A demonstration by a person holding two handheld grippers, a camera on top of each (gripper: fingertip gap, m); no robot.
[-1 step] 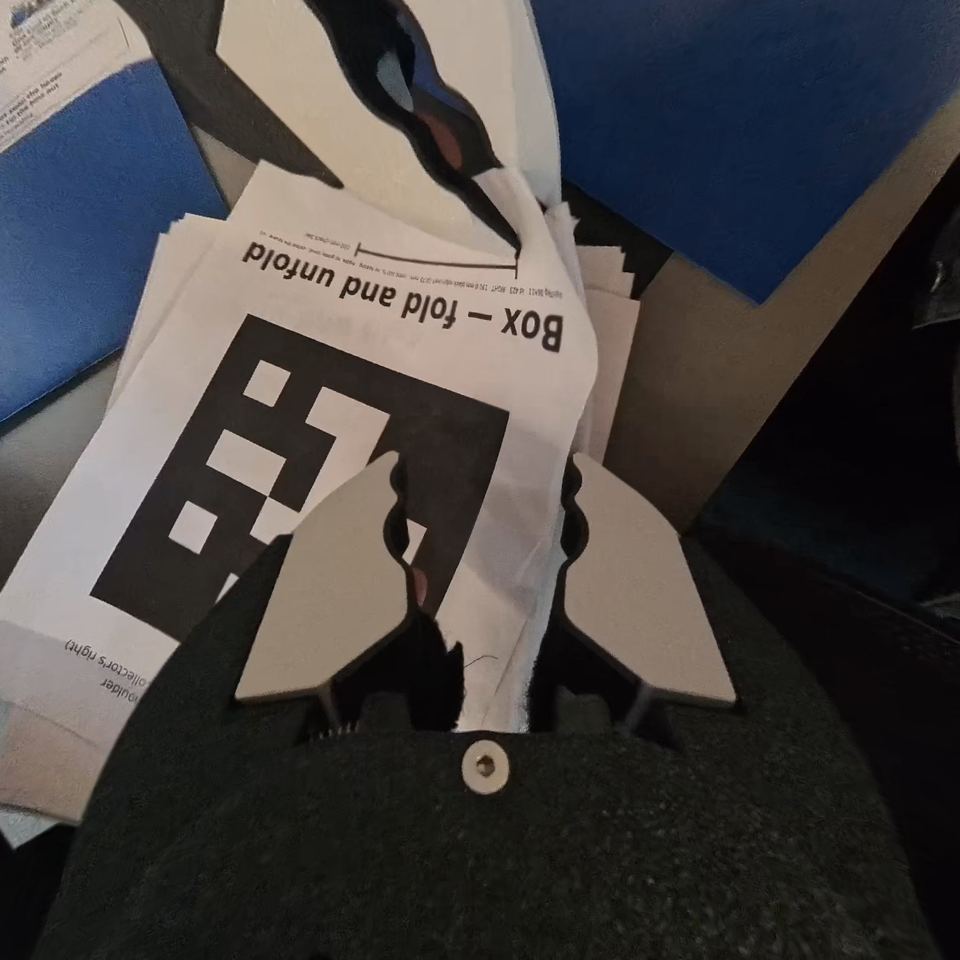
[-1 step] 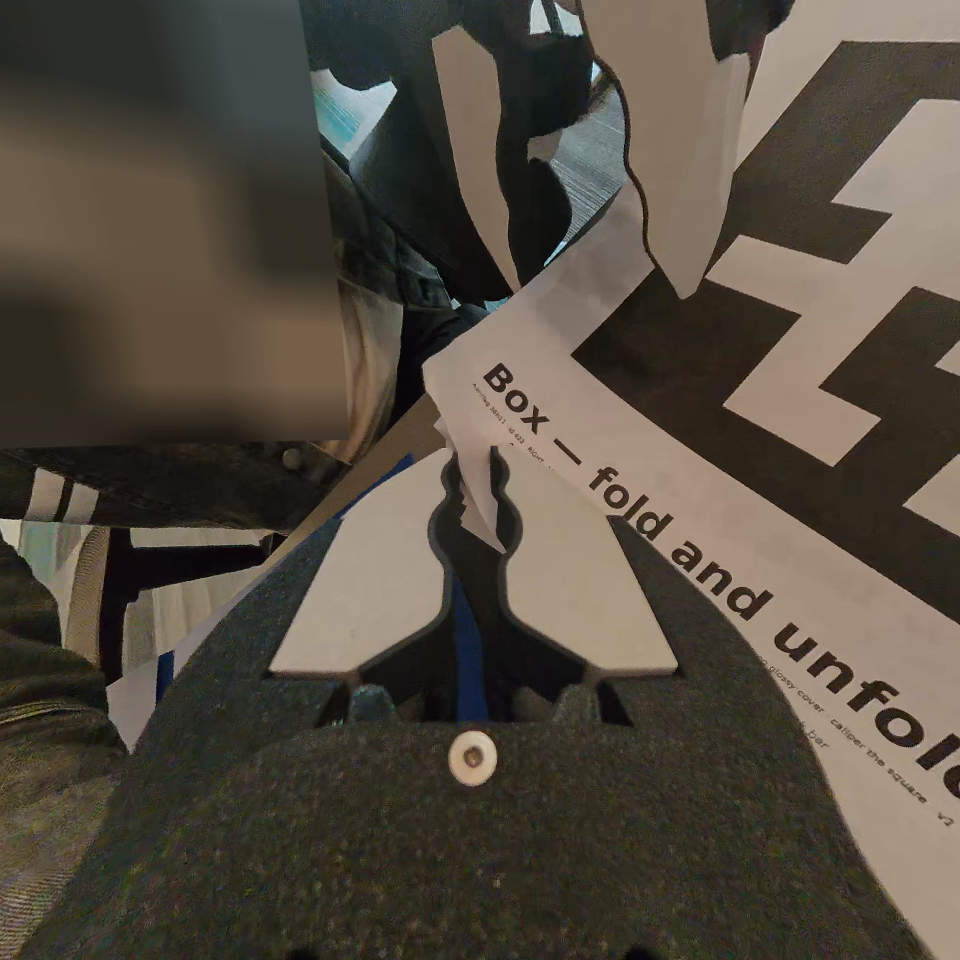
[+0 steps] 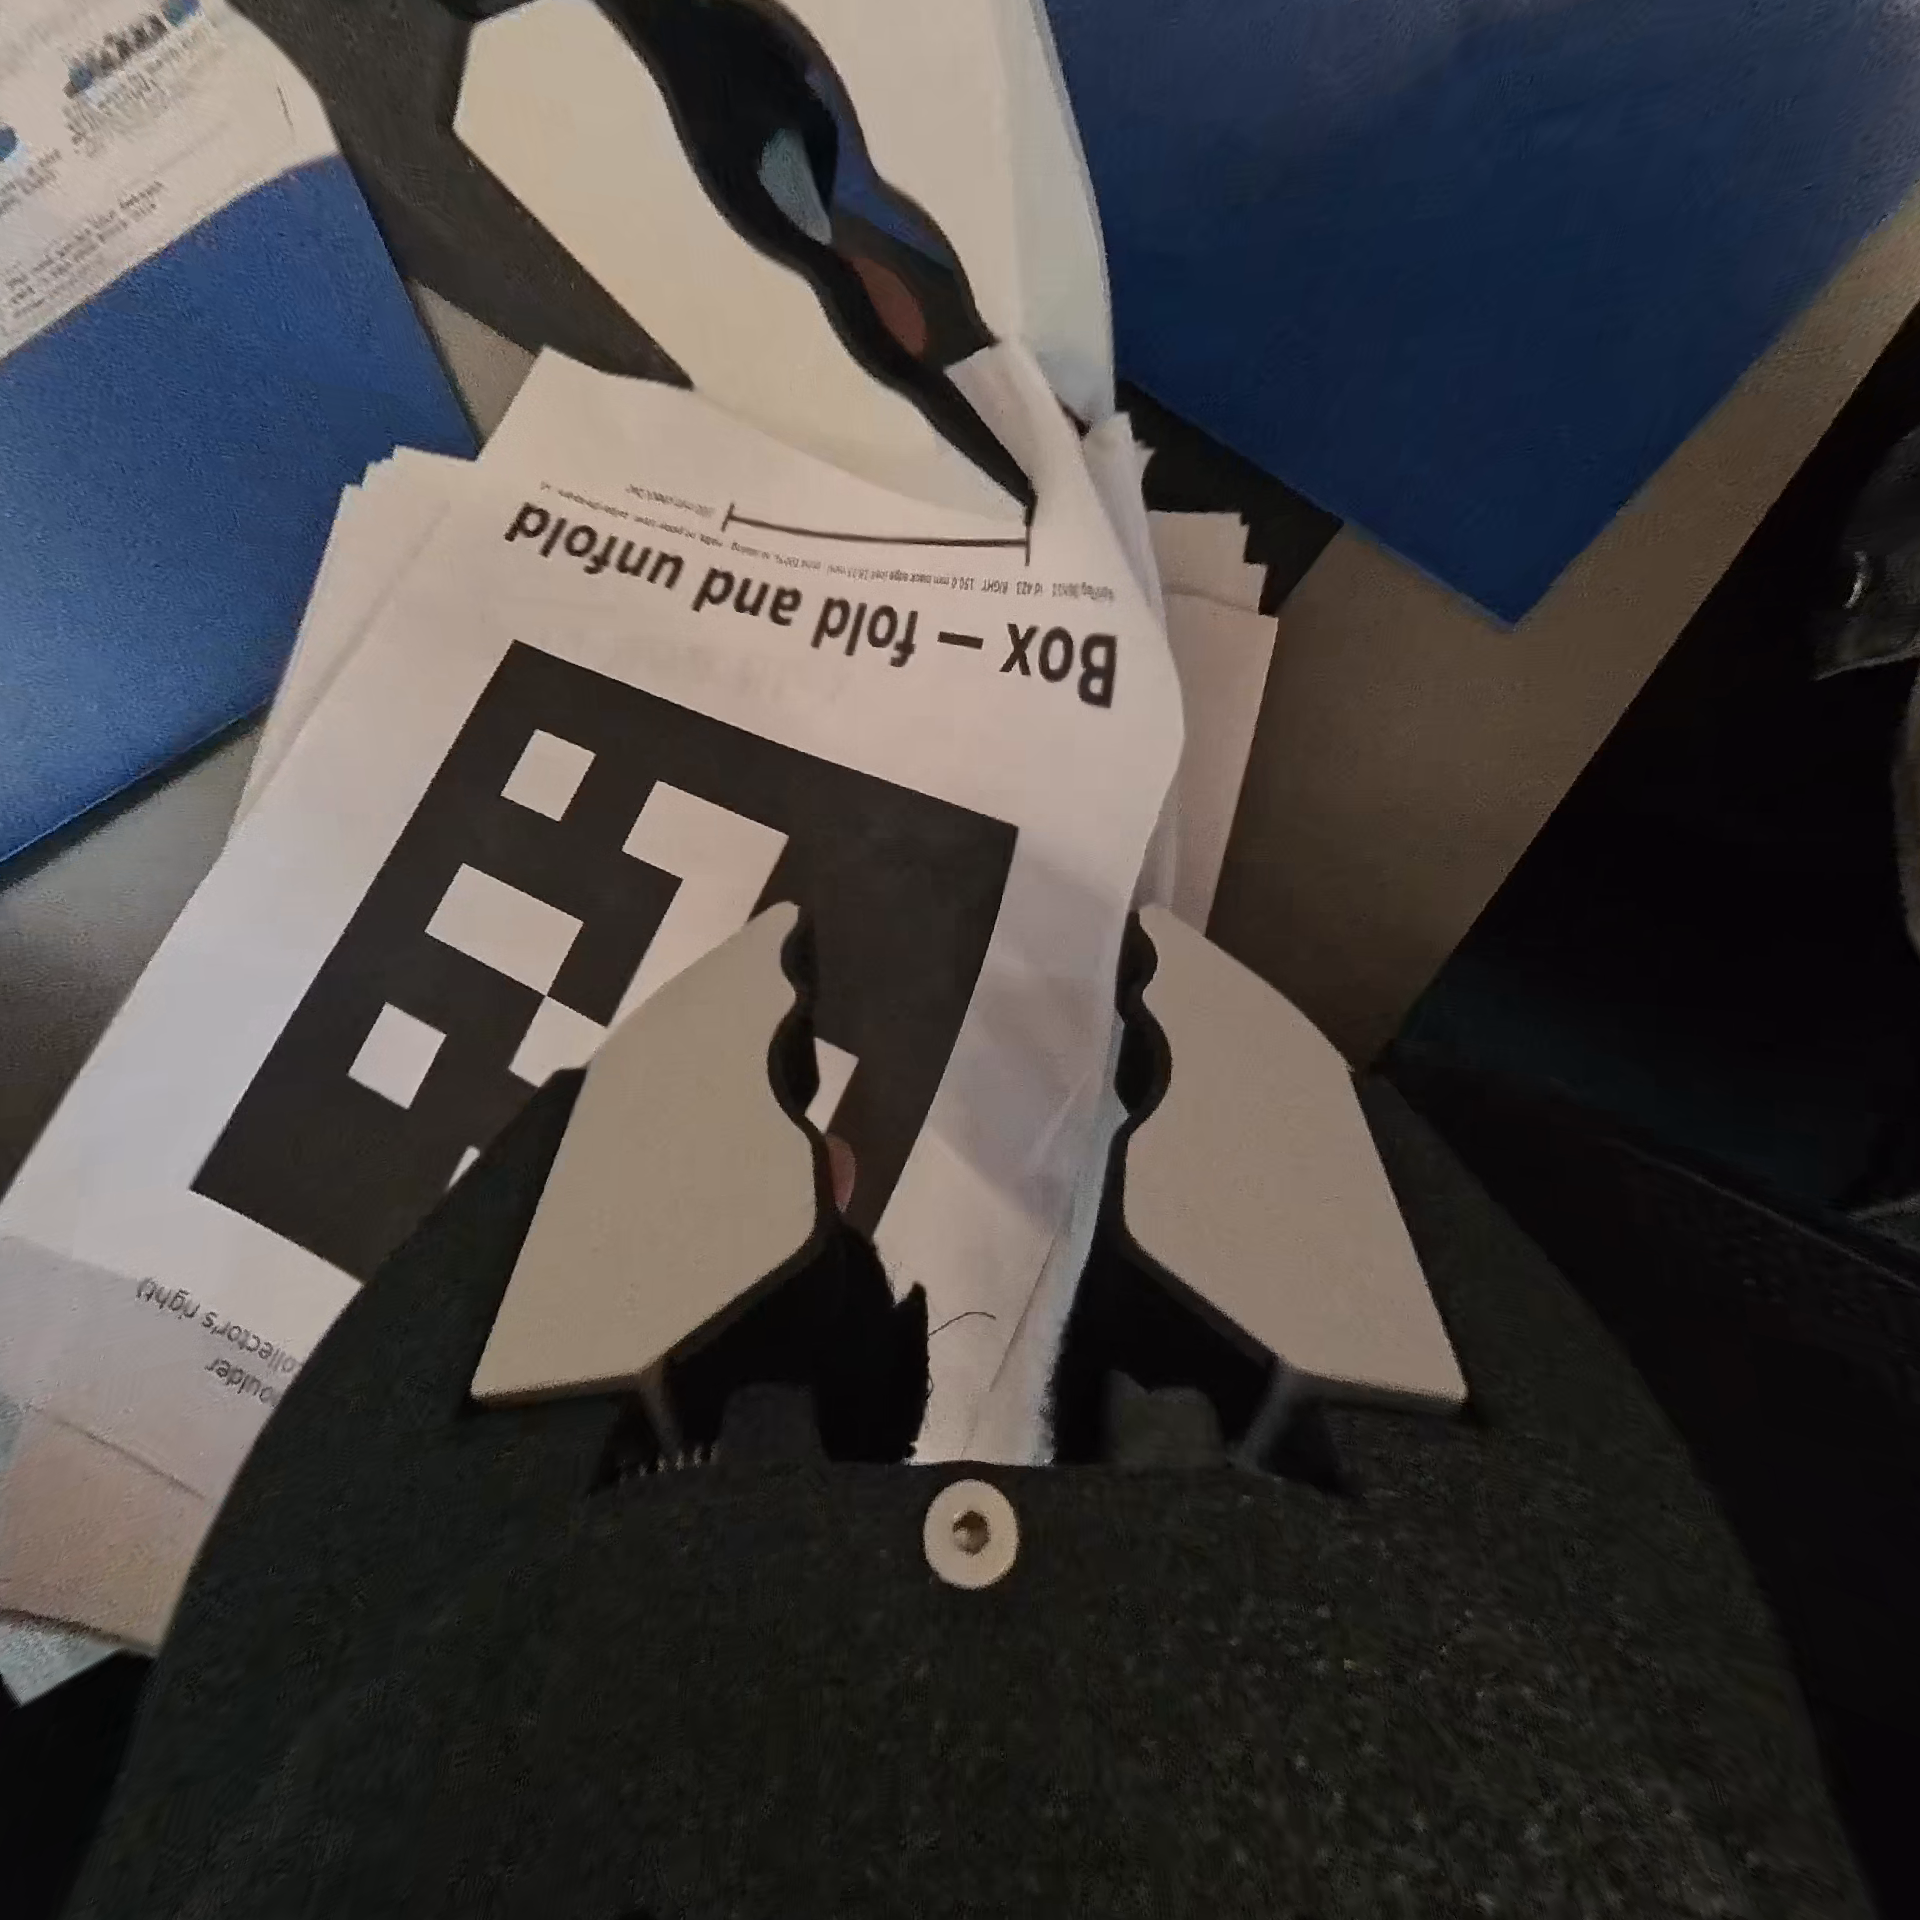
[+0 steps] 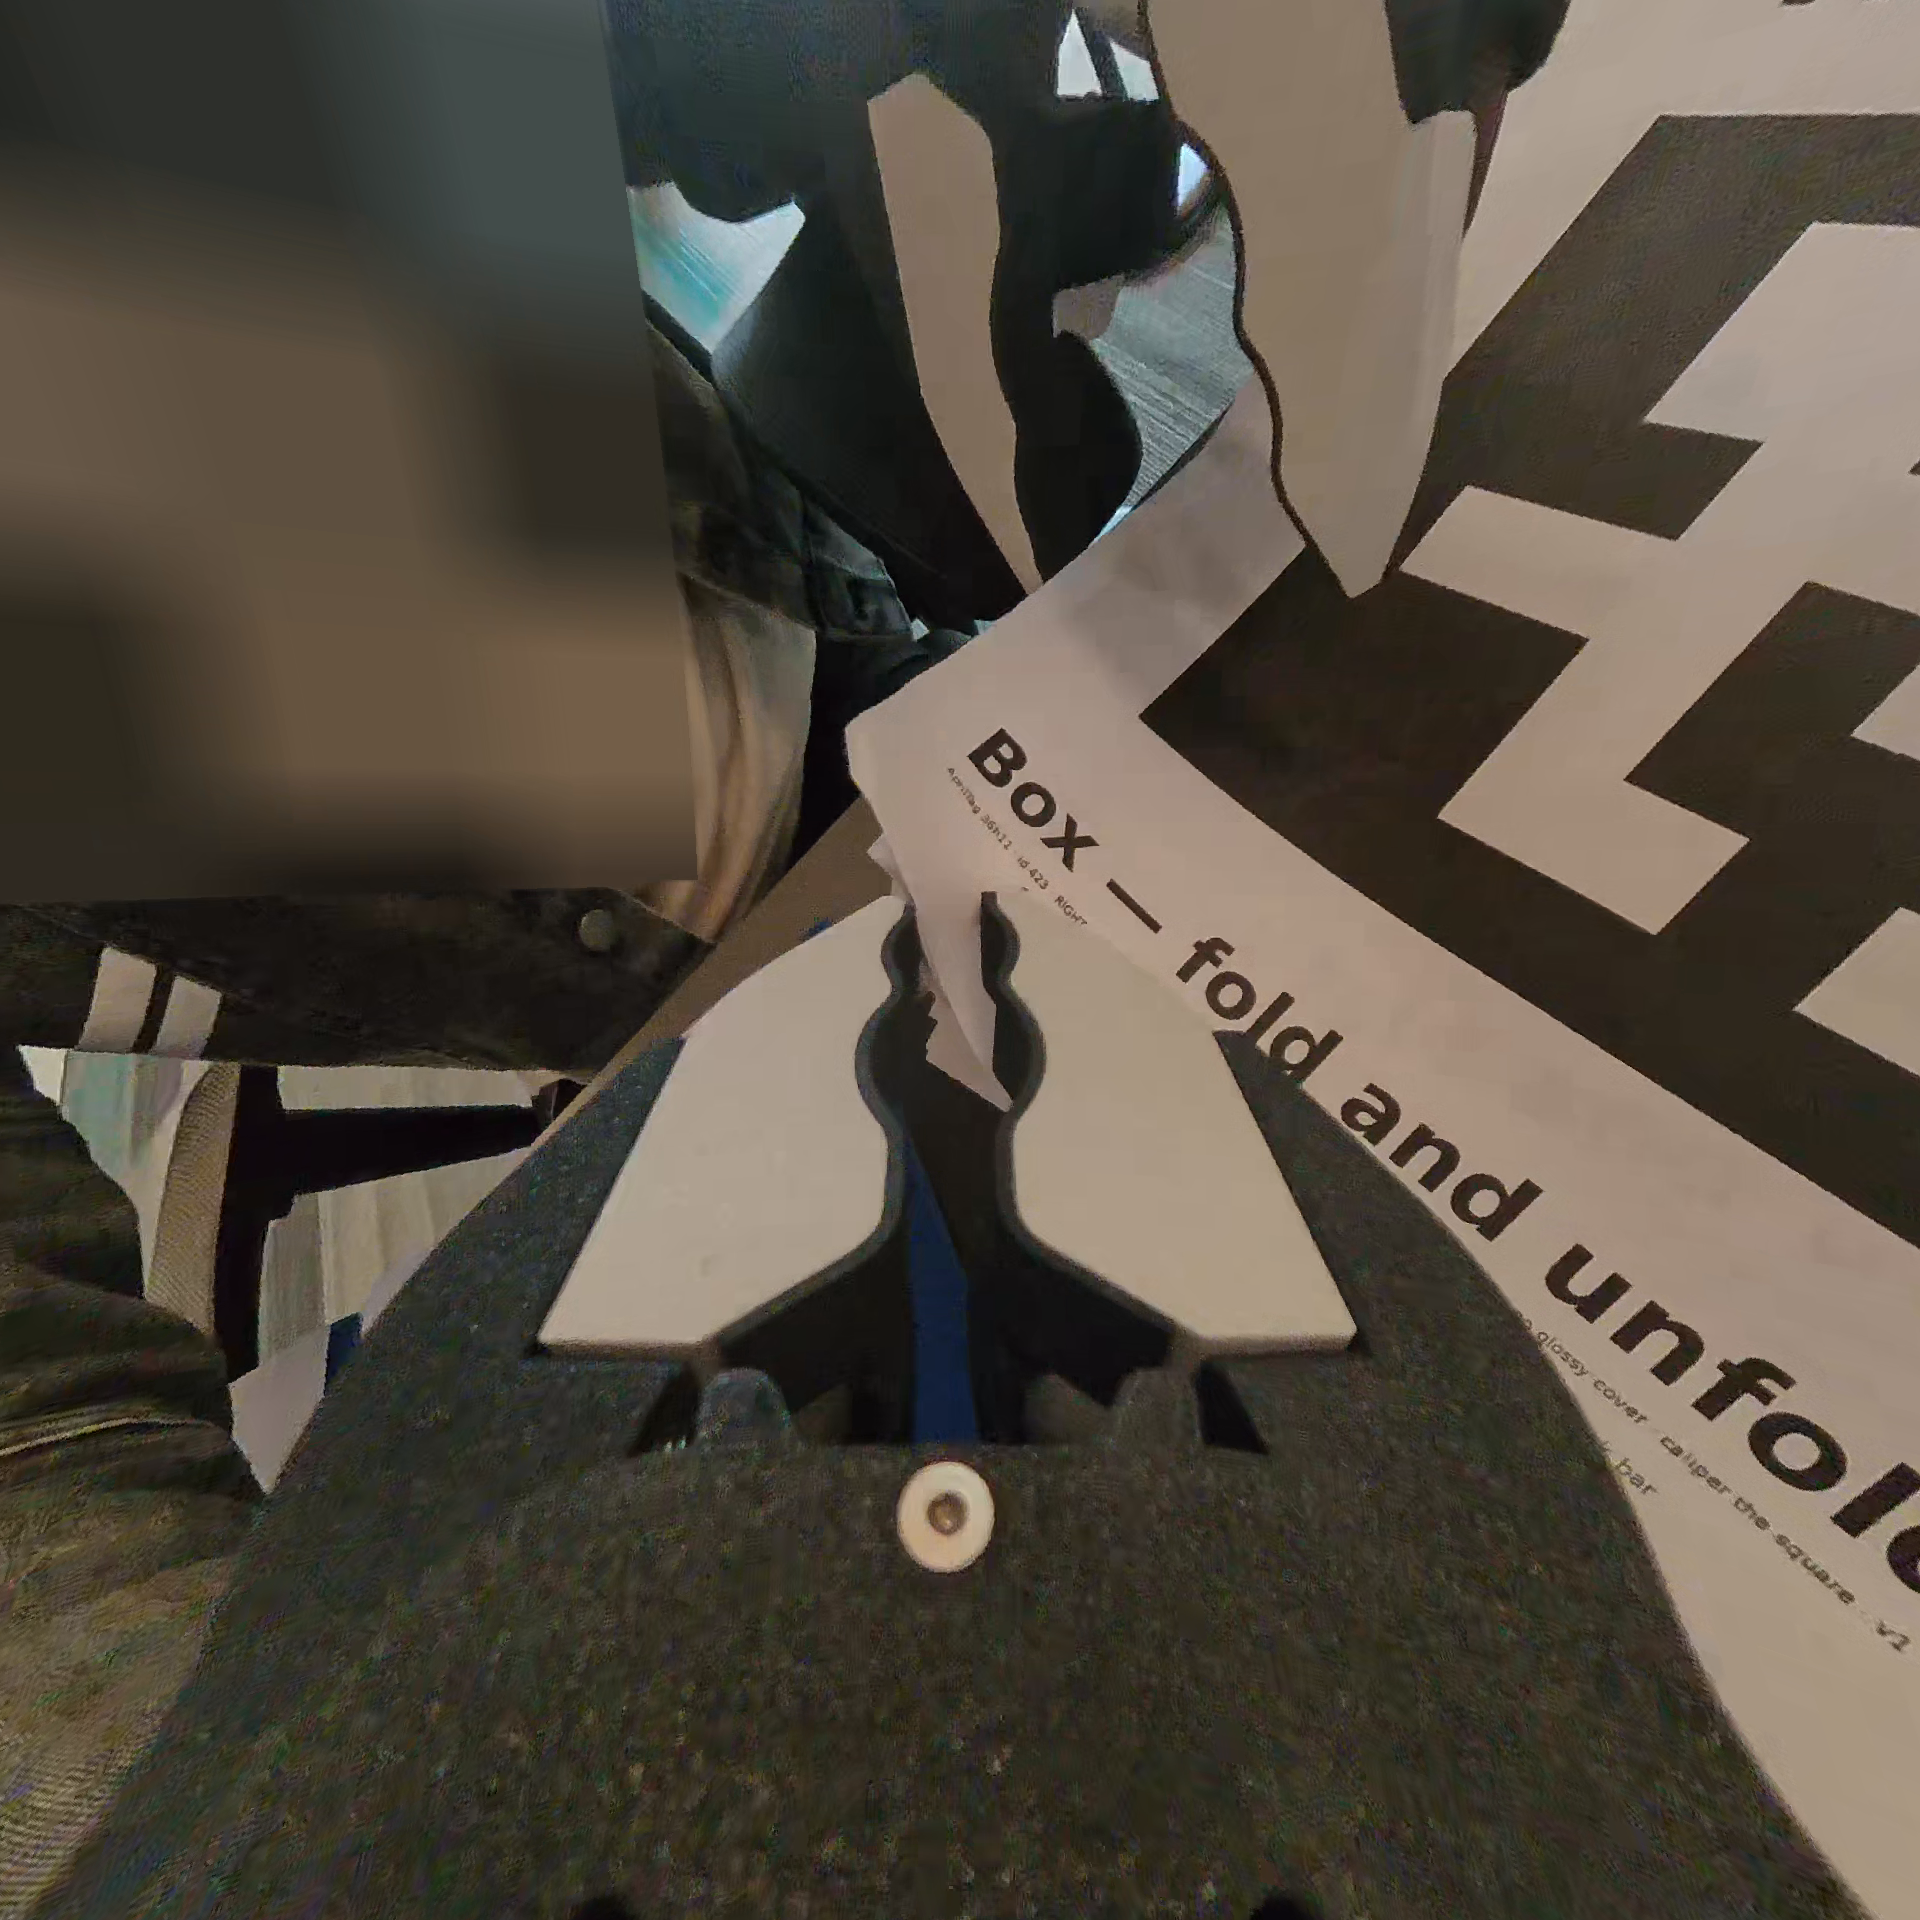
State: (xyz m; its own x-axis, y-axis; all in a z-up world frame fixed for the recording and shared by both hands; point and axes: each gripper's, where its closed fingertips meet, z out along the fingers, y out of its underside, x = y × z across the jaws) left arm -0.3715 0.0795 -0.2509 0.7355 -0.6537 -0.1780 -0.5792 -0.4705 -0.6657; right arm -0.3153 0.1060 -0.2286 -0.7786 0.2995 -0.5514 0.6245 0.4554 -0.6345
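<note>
A stack of white paper sheets (image 3: 727, 644) lies on a grey table (image 3: 1340, 790); the top sheet has a large black square marker and printed writing. My left gripper (image 3: 966, 920) is open, its two fingers astride the stack's right edge, which curves down between them. My right gripper (image 4: 945, 906) is shut on the far corner of the sheets (image 4: 1299, 883). It also shows at the top of the left wrist view (image 3: 997, 436), pinching that corner. The left gripper shows at the top of the right wrist view (image 4: 1143, 343), with one finger over the marker.
Blue folders or sheets lie on the table at the back right (image 3: 1455, 260) and left (image 3: 156, 540), with a printed page (image 3: 94, 177) on the left one. Past the table edge at the right it is dark. A person's dark clothing (image 4: 94, 1455) fills the right wrist view's lower left. There is about 7 cm between the tips of the two grippers.
</note>
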